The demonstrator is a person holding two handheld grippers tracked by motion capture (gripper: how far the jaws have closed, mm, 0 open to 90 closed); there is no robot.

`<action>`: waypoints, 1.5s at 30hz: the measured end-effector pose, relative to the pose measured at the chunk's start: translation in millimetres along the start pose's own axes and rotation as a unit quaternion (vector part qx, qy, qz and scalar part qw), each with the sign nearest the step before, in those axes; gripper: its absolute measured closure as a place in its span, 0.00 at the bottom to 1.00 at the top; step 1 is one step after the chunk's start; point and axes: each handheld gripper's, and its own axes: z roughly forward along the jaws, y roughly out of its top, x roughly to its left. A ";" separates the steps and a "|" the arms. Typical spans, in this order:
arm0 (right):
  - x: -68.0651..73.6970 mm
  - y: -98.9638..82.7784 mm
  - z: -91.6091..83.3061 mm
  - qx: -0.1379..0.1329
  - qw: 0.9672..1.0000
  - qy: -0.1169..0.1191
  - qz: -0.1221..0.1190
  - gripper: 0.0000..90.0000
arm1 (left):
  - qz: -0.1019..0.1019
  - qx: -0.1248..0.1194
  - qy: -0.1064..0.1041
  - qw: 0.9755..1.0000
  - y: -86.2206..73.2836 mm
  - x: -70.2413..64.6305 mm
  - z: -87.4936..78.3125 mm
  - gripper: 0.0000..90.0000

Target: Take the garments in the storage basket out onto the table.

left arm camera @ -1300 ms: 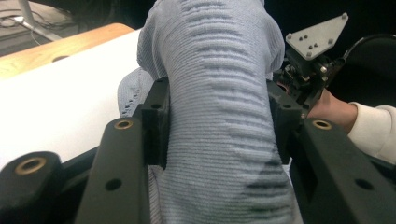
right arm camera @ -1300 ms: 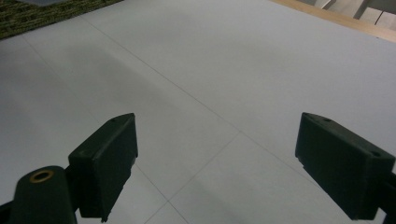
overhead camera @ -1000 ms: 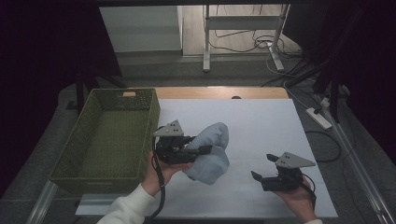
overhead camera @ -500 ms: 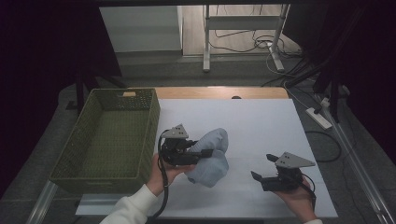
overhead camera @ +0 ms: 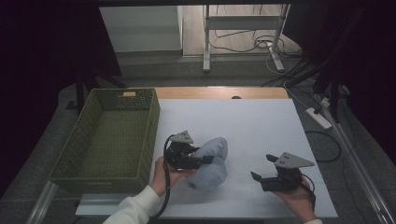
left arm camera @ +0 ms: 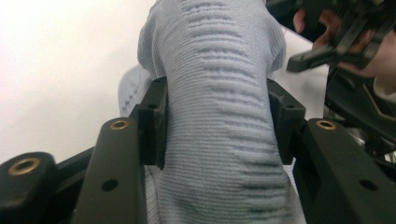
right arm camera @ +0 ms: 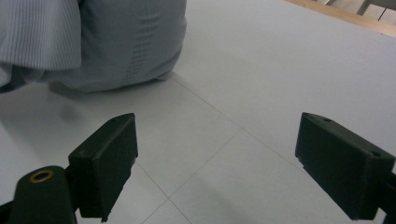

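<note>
A light blue ribbed knit cloth (overhead camera: 215,147) lies bunched on the white table sheet (overhead camera: 252,121), just right of the basket. My left gripper (overhead camera: 208,160) reaches into it from the left. In the left gripper view my left gripper (left arm camera: 217,116) has both pads pressed into the sides of the cloth (left arm camera: 215,46), which pinches in between them; the jaws have just been opening slightly with the cloth still between them. My right gripper (overhead camera: 261,167) rests open at the front right, apart from the cloth. Nothing sits between its jaws (right arm camera: 224,154), and the cloth (right arm camera: 116,37) lies beyond them.
An olive woven basket (overhead camera: 154,121) with nothing in it stands at the left of the sheet. A wooden strip borders the table's far edge (overhead camera: 219,92). A power strip (overhead camera: 318,117) lies on the floor to the right. The other hand's gripper (left arm camera: 336,42) shows in the left gripper view.
My left hand has lowered the cloth toward the table, shifting slightly nearer and to the right. The right gripper has stayed put.
</note>
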 end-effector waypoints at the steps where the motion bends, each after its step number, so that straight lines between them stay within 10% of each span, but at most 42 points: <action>1: 0.0 0.0 0.2 0.000 1.000 0.000 0.000 0.15 | -0.004 0.001 -0.002 1.000 -1.7 1.7 1.2 0.57; 30: 1.1 0.0 0.7 0.003 1.000 -0.002 -0.007 0.15 | -0.009 0.032 0.014 0.999 -6.4 6.1 7.0 0.34; 45: 1.6 0.0 1.7 0.002 1.000 -0.001 -0.007 0.15 | -0.018 -0.020 0.054 0.998 2.9 -1.2 -22.3 0.14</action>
